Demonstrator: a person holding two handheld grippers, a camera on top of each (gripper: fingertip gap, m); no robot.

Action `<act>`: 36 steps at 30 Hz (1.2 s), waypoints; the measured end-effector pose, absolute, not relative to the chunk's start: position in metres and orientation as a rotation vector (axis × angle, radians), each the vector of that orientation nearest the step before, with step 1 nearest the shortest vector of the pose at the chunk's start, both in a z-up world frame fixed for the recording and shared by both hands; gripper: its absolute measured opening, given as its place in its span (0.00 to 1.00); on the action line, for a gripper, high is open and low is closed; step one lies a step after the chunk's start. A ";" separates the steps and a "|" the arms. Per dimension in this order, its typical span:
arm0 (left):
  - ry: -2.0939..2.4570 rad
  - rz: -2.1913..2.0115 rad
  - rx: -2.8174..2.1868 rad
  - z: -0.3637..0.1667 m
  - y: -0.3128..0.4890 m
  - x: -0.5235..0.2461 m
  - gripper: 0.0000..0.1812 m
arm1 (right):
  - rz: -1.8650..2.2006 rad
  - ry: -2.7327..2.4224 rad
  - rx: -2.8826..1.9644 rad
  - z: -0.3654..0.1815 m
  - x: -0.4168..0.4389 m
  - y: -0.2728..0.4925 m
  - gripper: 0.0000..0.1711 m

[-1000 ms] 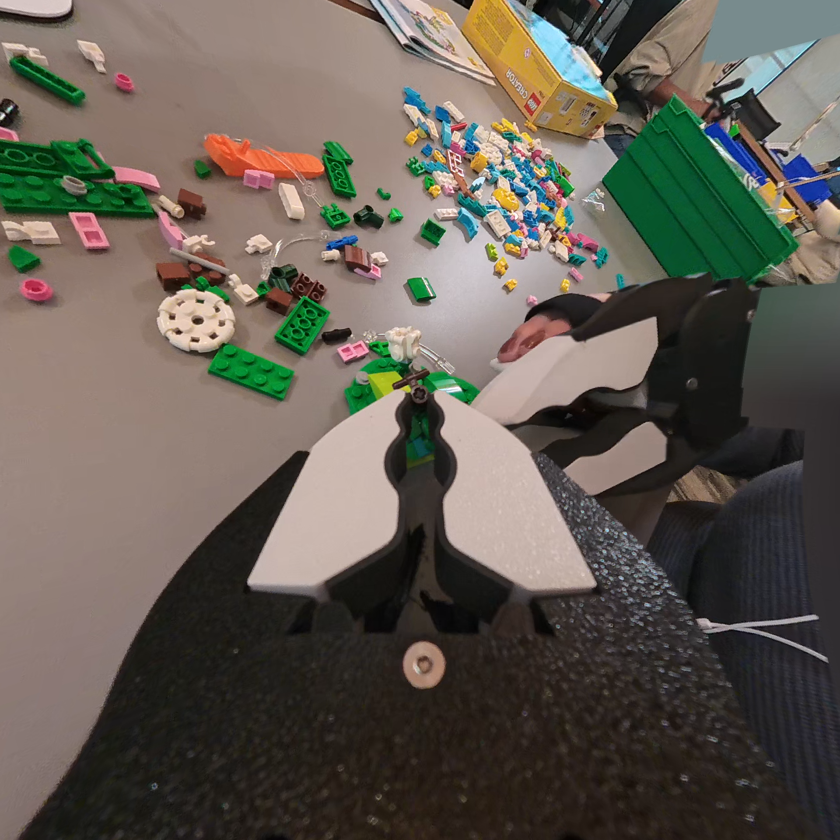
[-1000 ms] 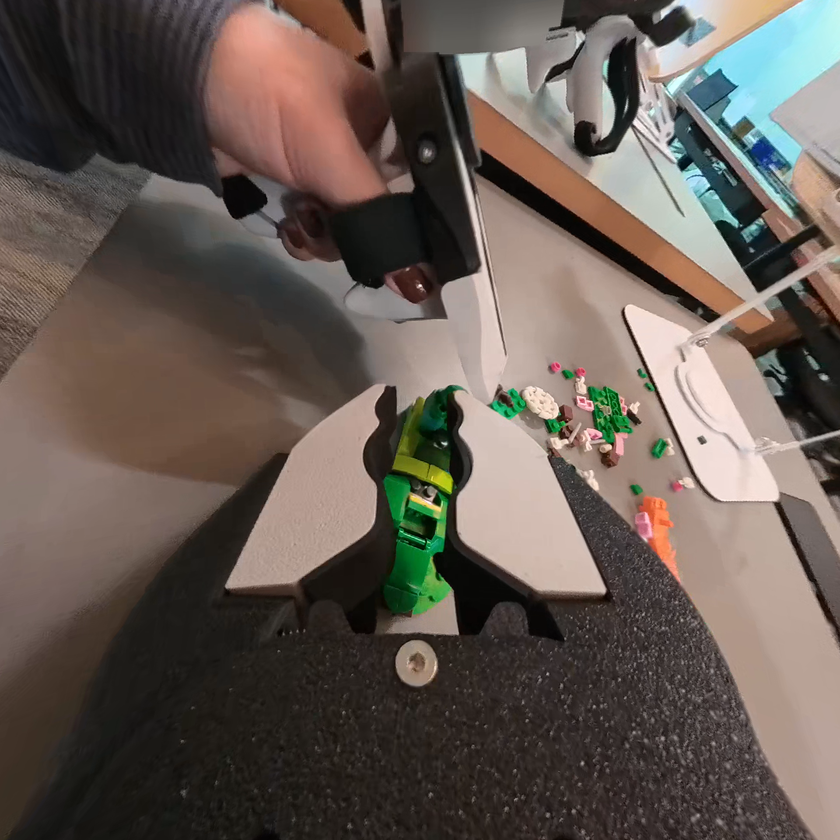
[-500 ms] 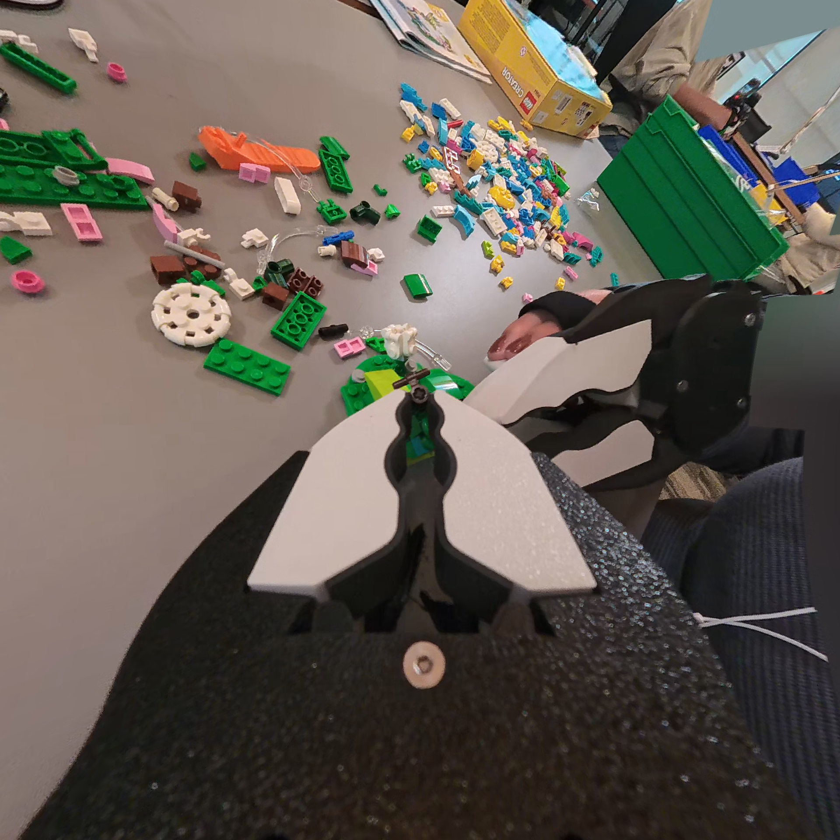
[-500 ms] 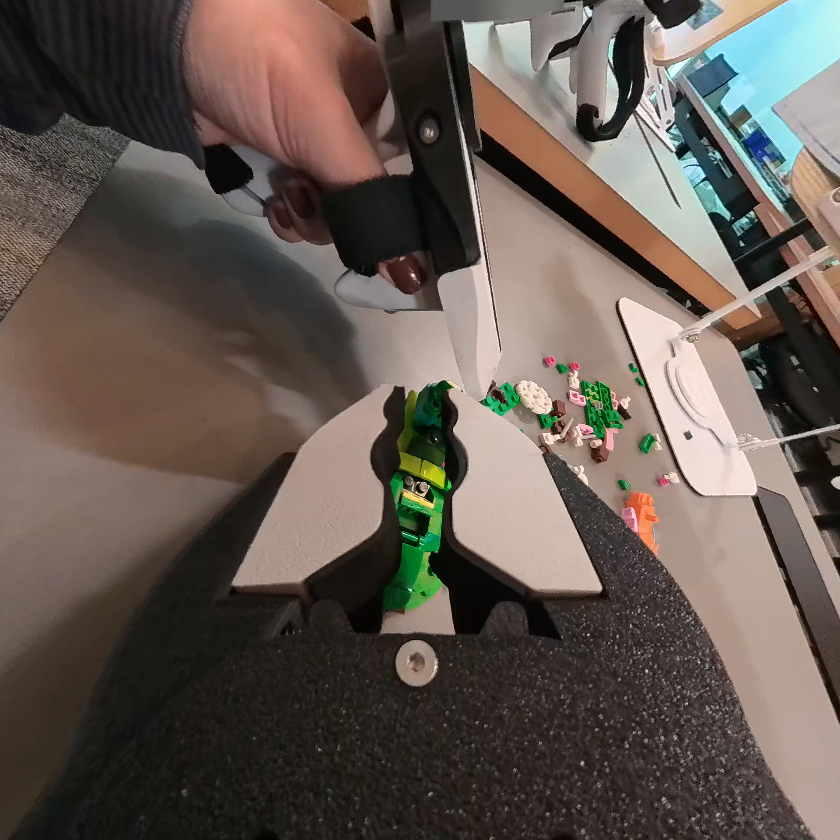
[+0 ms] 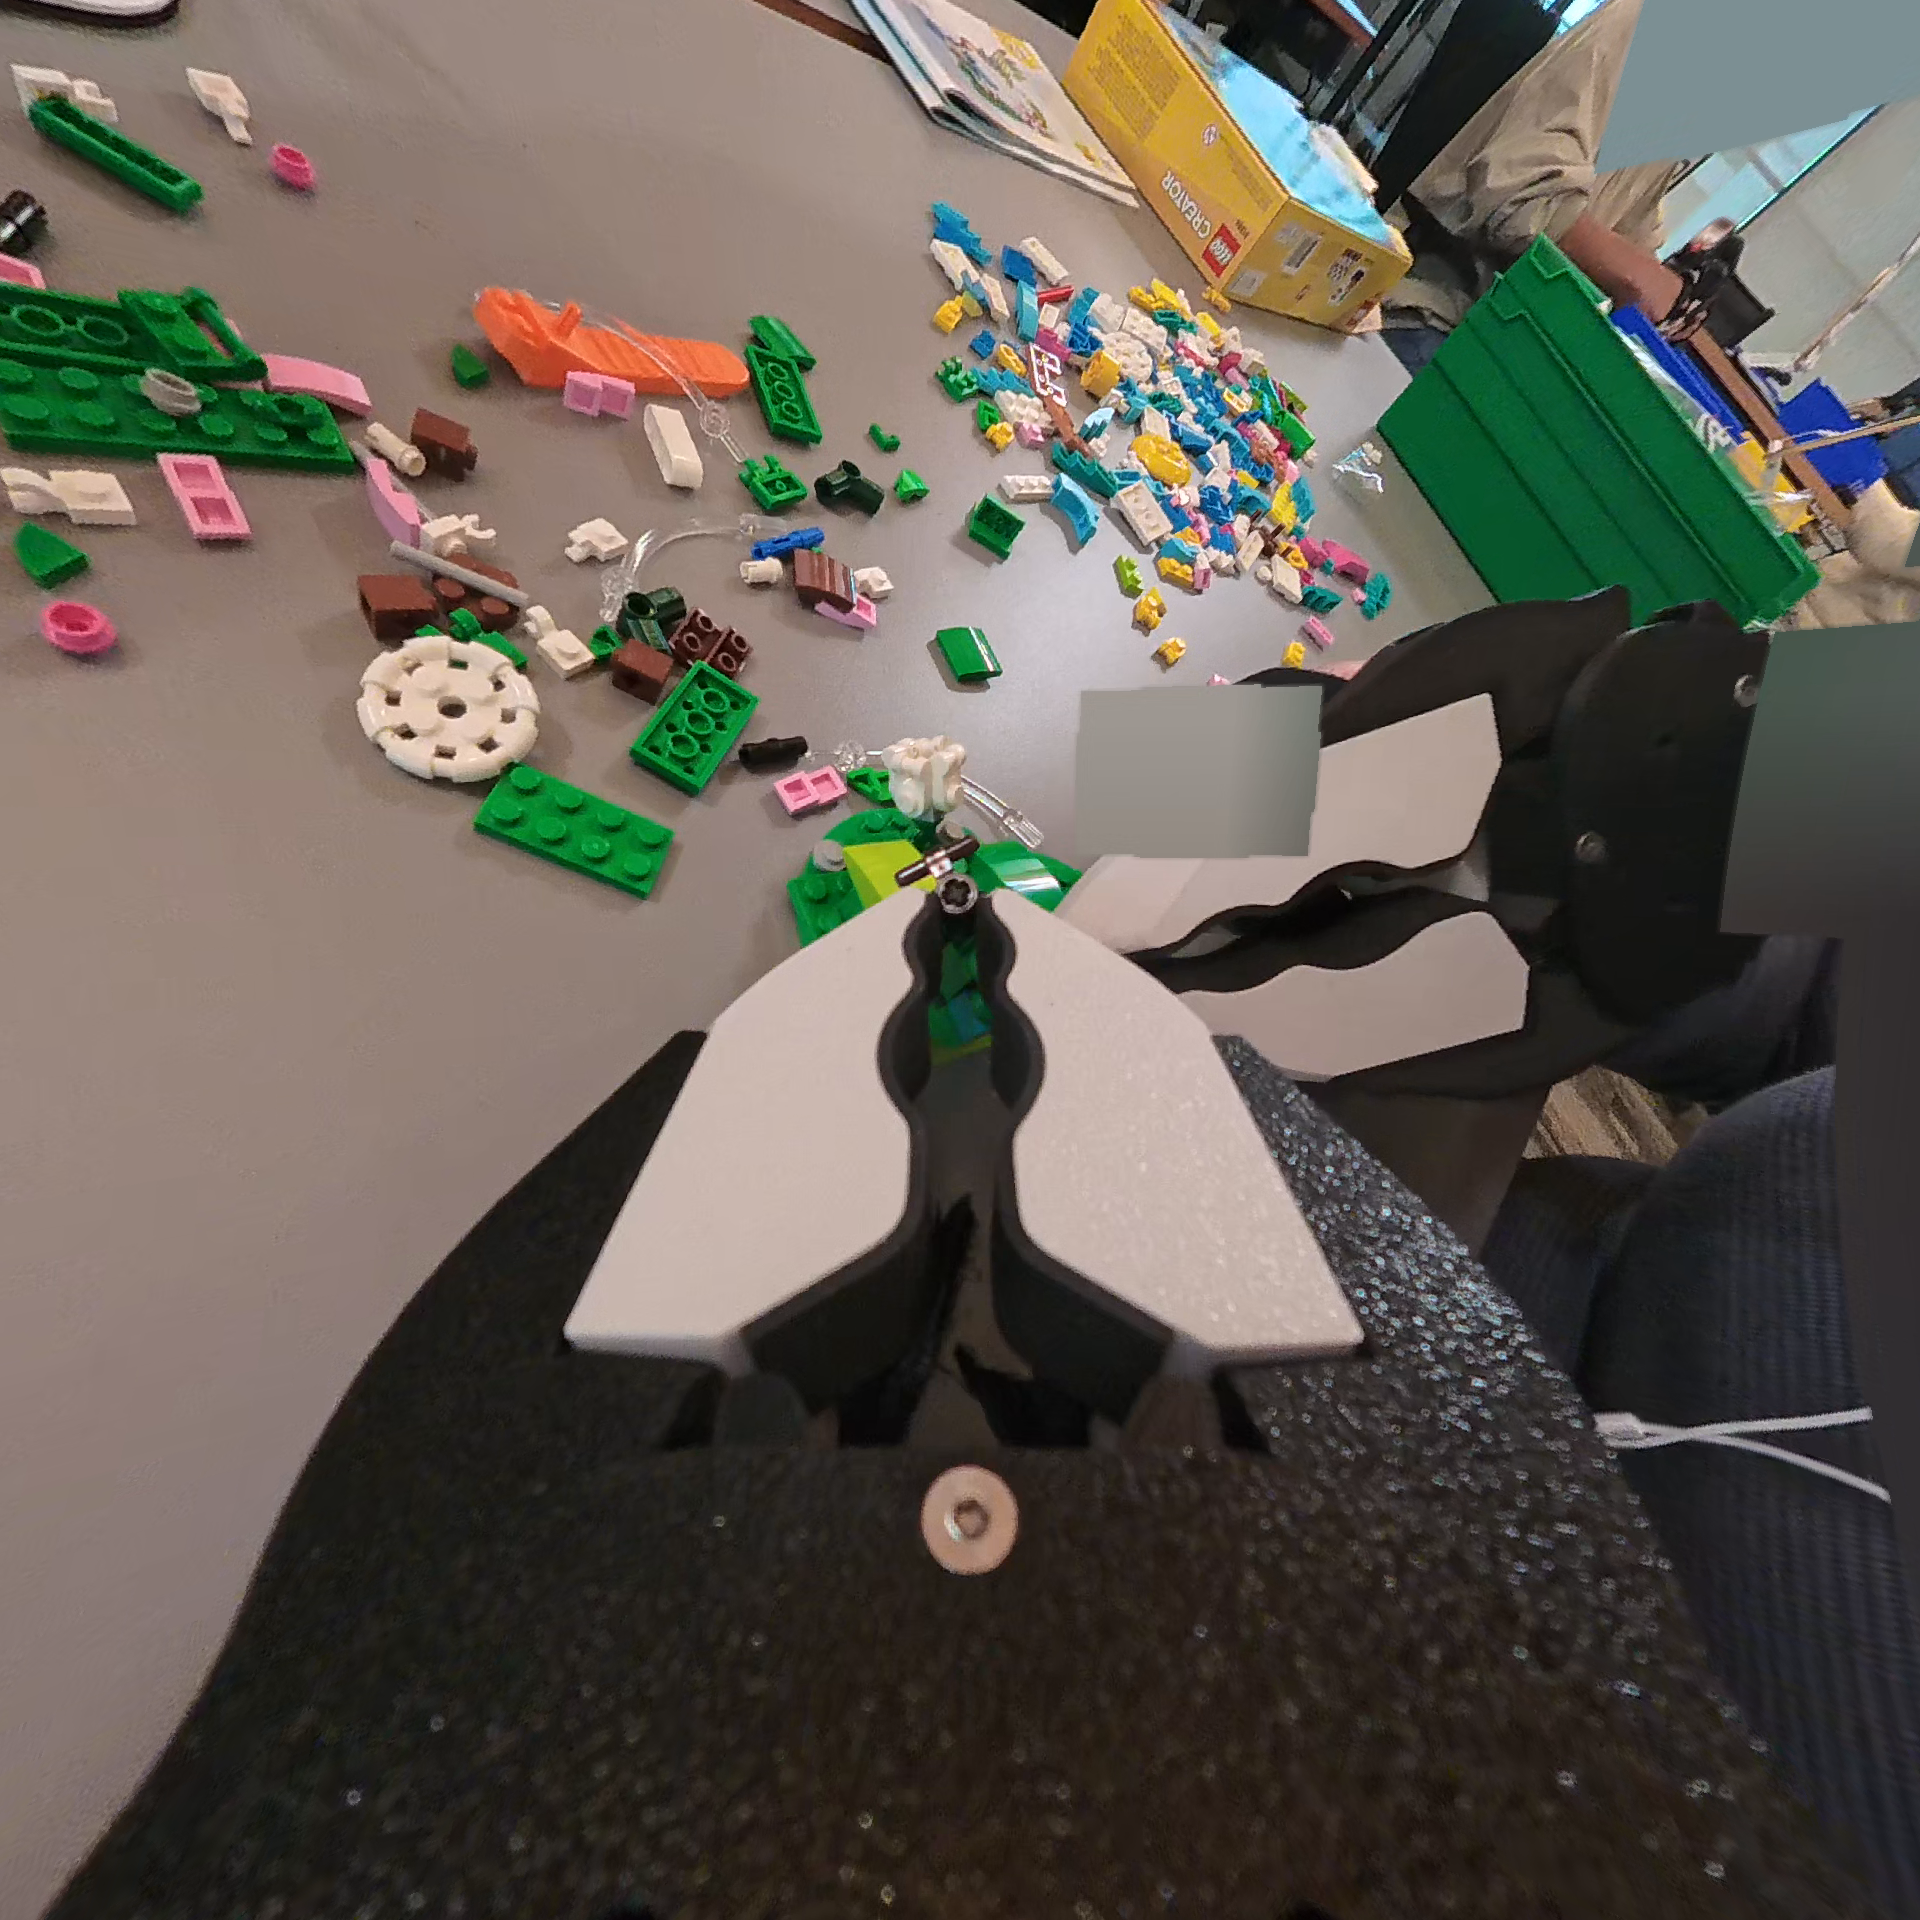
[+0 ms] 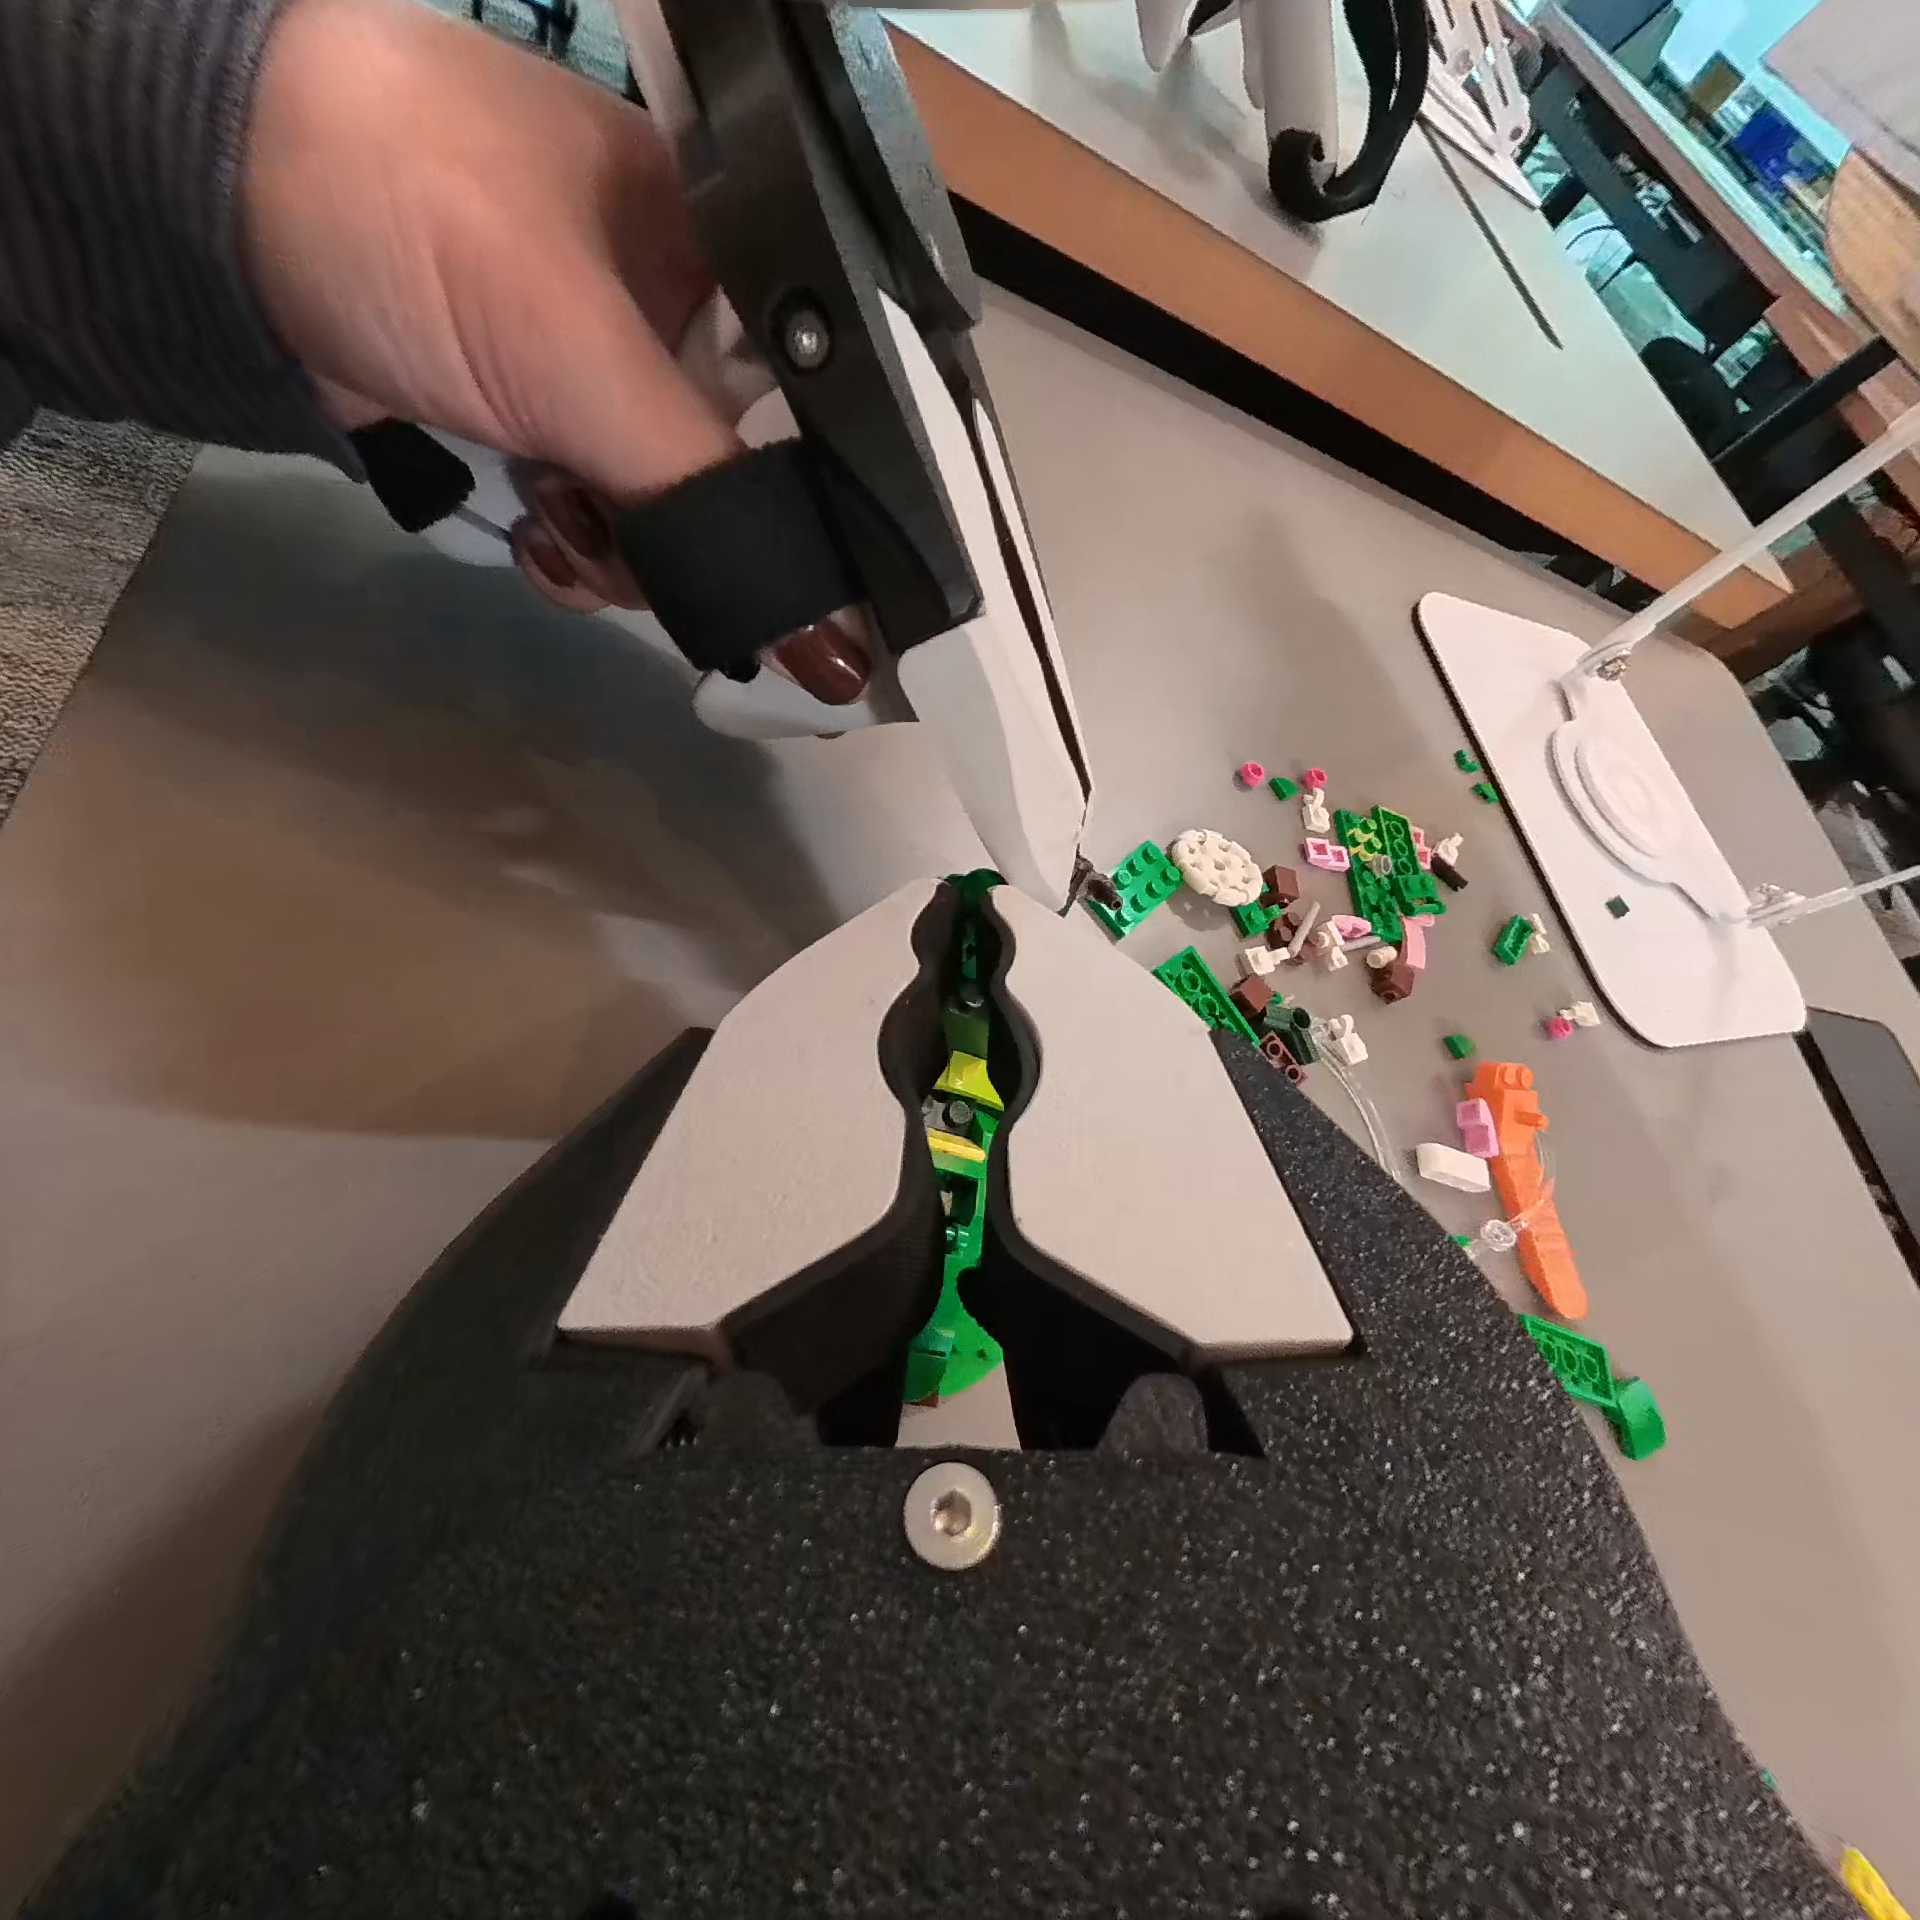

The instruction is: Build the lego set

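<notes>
My left gripper (image 5: 954, 912) is shut on a small black pin piece (image 5: 940, 871) at its fingertips. It holds the piece just above a green lego build (image 5: 831, 888) low over the grey table (image 5: 260, 1039). My right gripper (image 6: 964, 896) is shut on that green and lime build (image 6: 961, 1086), which runs down between its jaws. In the right wrist view the left gripper (image 6: 1070, 883) comes down from above, its tip beside the build's top, held by a hand (image 6: 468, 291). The right gripper's fingers (image 5: 1382, 790) show at the right of the left wrist view.
Loose pieces lie beyond the build: a white round plate (image 5: 449, 707), a green plate (image 5: 574, 828), an orange piece (image 5: 603, 353) and a colourful pile (image 5: 1153, 436). A yellow box (image 5: 1226, 187), a booklet (image 5: 987, 83) and green bins (image 5: 1558, 468) stand farther back. A white stand base (image 6: 1621, 862) lies to the side. My left and right fingertips are right by each other.
My right gripper's jaws have narrowed on the green build, which now sits thinner between them. The left gripper's tip with the black piece has shifted to the right of the build's top.
</notes>
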State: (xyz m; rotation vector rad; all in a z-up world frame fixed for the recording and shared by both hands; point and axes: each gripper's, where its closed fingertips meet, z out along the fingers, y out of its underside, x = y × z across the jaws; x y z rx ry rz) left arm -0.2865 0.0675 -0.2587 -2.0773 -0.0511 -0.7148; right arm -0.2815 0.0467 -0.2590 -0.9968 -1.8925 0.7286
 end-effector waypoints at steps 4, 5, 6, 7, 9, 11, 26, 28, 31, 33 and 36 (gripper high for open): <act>-0.062 -0.740 -2.065 -0.259 0.067 -0.287 0.04 | 0.693 -1.911 -0.971 -0.259 -0.282 0.046 0.01; -0.066 -0.752 -2.059 -0.259 0.066 -0.287 0.04 | 0.676 -1.917 -0.954 -0.259 -0.282 0.045 0.01; -0.066 -0.761 -2.054 -0.259 0.066 -0.287 0.03 | 0.662 -1.918 -0.942 -0.259 -0.282 0.045 0.01; -0.052 -0.760 -2.047 -0.258 0.066 -0.287 0.04 | 0.661 -1.916 -0.940 -0.259 -0.282 0.045 0.01; -0.025 -0.751 -2.031 -0.257 0.066 -0.286 0.04 | 0.680 -1.911 -0.945 -0.259 -0.282 0.044 0.01; 0.002 -0.777 -1.969 -0.247 0.065 -0.283 0.08 | 0.694 -1.908 -0.948 -0.259 -0.282 0.044 0.00; 0.158 -0.624 -1.925 -0.234 0.048 -0.289 0.05 | 0.942 -1.812 -1.023 -0.242 -0.275 0.052 0.07; 0.245 -0.608 -1.922 -0.236 0.044 -0.280 0.10 | 0.952 -1.819 -1.038 -0.241 -0.274 0.055 0.12; 0.393 -0.467 -1.943 -0.243 0.041 -0.269 0.16 | 0.990 -1.878 -1.067 -0.250 -0.274 0.053 0.22; 0.511 -0.338 -1.938 -0.245 0.039 -0.264 0.18 | 1.041 -1.906 -1.074 -0.252 -0.273 0.050 0.26; 0.694 -0.143 -1.899 -0.245 0.037 -0.258 0.19 | 1.124 -1.906 -1.104 -0.248 -0.270 0.053 0.28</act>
